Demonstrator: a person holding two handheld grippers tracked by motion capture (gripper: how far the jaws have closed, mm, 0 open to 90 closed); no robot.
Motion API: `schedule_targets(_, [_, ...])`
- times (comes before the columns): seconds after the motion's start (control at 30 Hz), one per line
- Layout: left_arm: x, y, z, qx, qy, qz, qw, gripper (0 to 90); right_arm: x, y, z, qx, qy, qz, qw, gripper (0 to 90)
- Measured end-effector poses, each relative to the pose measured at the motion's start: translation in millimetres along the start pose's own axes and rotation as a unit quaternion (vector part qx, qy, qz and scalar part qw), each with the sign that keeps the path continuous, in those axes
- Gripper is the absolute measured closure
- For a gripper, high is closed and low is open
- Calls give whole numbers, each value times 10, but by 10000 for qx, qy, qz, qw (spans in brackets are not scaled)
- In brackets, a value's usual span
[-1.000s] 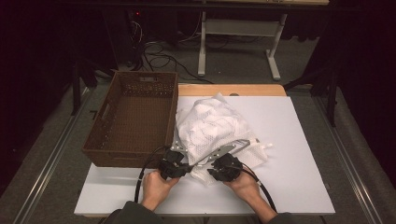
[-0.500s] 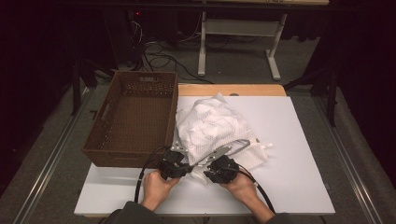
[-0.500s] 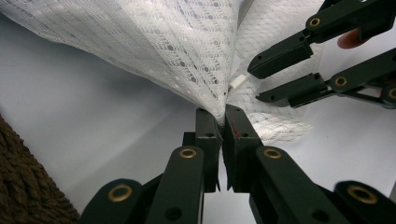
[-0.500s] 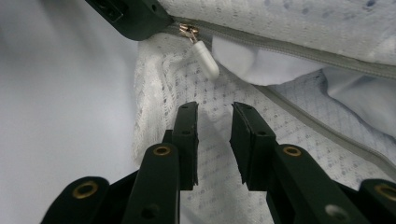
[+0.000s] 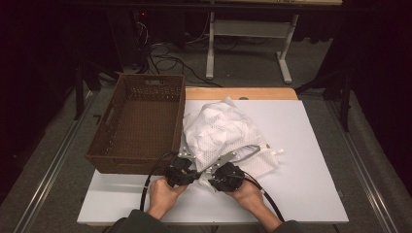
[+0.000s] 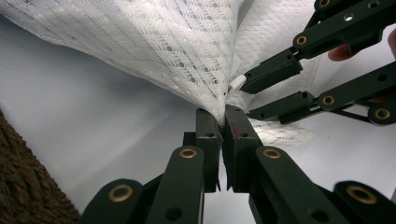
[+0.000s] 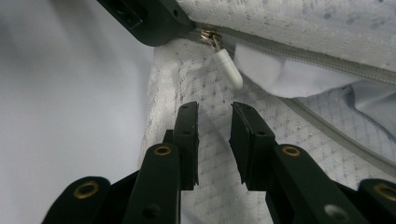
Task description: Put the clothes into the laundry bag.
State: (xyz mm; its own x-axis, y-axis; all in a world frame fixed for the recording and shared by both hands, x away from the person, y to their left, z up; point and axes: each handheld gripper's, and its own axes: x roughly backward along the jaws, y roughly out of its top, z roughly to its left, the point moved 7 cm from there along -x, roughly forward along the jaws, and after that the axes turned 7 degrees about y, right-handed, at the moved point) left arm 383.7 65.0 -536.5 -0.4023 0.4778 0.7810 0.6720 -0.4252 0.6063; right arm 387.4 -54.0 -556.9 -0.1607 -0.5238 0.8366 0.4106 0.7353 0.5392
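**White mesh bag pinched at its corner, zipper pull between open jaws**

White mesh makes up the laundry bag (image 5: 221, 133), which lies on the pale table (image 5: 311, 160) just right of the brown wicker basket (image 5: 138, 121), its left edge touching the basket's wall. At the bag's near edge, on the basket side, the left gripper (image 6: 223, 116) is clamped tight on a bunched corner of the mesh, the fabric rising out from between its pressed jaws. Right of that corner, the bag's zipper (image 7: 299, 53) runs along the seam, and its white zipper pull (image 7: 229, 70) hangs free from the slider. The right gripper (image 7: 214, 109) sits just below that pull, jaws parted with a clear gap, over the mesh but pressing on nothing.
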Motion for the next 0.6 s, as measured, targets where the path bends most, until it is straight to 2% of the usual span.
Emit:
schedule_targets(0.2, [-4, -3, 0, -3, -23, 40, 10000, 852, -4, 34, -2, -24, -21, -57, 10000, 727])
schedule_targets(0.37, [-3, -6, -9, -81, 45, 62, 9999, 851, 3, 80, -12, -76, -42, -105, 9999, 728])
schedule_targets(0.6, [-6, -5, -5, -53, 40, 49, 10000, 851, -26, 156, 1, 9, -54, -101, 9999, 734])
